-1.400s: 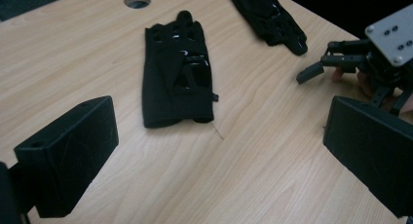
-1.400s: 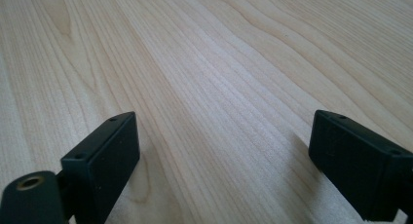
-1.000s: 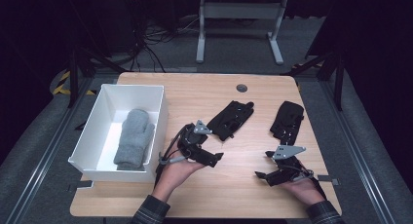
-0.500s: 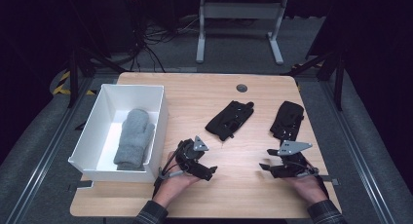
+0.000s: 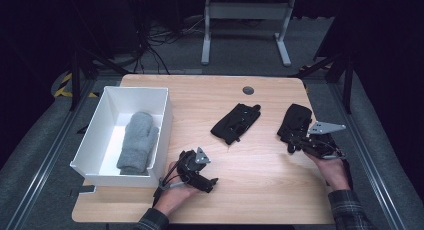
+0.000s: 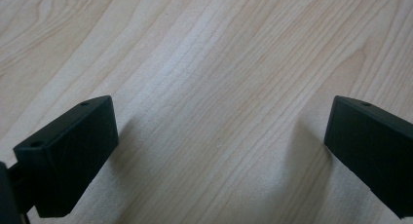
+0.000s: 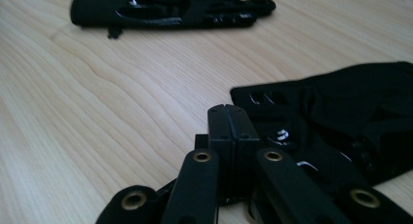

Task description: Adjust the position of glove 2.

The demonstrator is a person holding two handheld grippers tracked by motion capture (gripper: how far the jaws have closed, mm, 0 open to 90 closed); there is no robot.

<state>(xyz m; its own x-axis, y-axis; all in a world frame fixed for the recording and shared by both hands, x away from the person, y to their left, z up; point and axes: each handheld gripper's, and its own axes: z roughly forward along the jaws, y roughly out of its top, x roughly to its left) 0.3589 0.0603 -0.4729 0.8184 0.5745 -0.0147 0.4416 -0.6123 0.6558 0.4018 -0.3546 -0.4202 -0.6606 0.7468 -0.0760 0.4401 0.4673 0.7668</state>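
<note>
Two black gloves lie on the wooden table (image 5: 260, 190): one in the middle (image 5: 236, 122), one at the right (image 5: 296, 117). A grey mitten (image 5: 136, 140) lies in the white bin (image 5: 94, 130) at the left. My right gripper (image 5: 292, 146) has just been closing and its jaws are now shut flush together. Its tips are at the near edge of the right glove (image 7: 350, 107), and I see no cloth between them (image 7: 228, 112). My left gripper (image 5: 210, 182) rests low near the bin's front corner. Its jaws stand open over bare wood (image 6: 221, 121).
The middle glove (image 7: 165, 9) lies beyond the right gripper, across a stretch of bare wood. A round dark grommet (image 5: 248, 90) sits near the table's far edge. Metal desk legs (image 5: 280, 35) and cables (image 5: 155, 45) stand on the floor behind the table.
The right hand has moved away from the front edge up to the right glove, and its jaws have closed. The left hand has drawn back toward the front edge and sunk onto the table.
</note>
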